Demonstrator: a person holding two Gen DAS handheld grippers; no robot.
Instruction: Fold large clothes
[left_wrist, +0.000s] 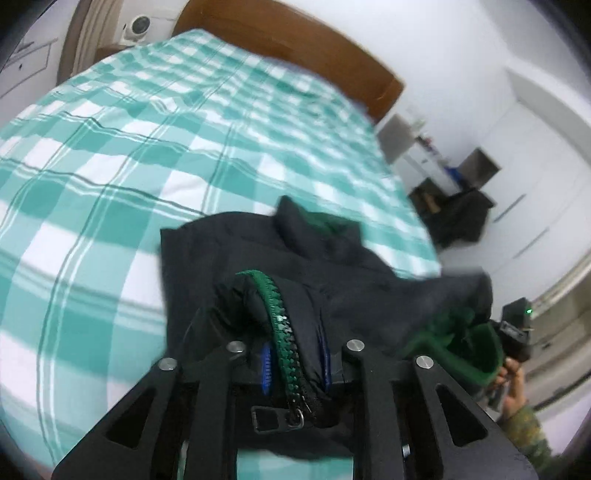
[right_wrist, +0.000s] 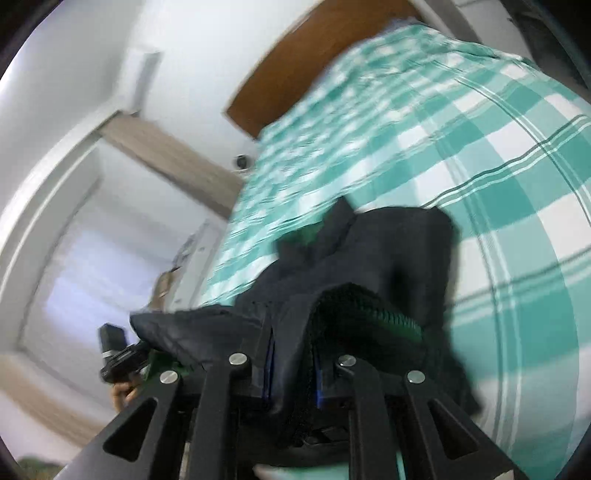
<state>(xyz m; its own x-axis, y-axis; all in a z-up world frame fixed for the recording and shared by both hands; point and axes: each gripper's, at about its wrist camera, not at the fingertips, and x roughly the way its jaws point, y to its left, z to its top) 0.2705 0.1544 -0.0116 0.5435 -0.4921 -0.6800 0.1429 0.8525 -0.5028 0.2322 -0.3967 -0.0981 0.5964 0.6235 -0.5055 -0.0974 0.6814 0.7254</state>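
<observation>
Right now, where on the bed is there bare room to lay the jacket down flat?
The checked bedspread is bare from the jacket's collar up to the wooden headboard, and out to its left side in the left wrist view. It is crowded only near the foot, where the jacket hangs from the left gripper and the right gripper.

Black claw (left_wrist: 295, 363) linkages with silver rivets; green camouflage sleeve (left_wrist: 532, 432).
</observation>
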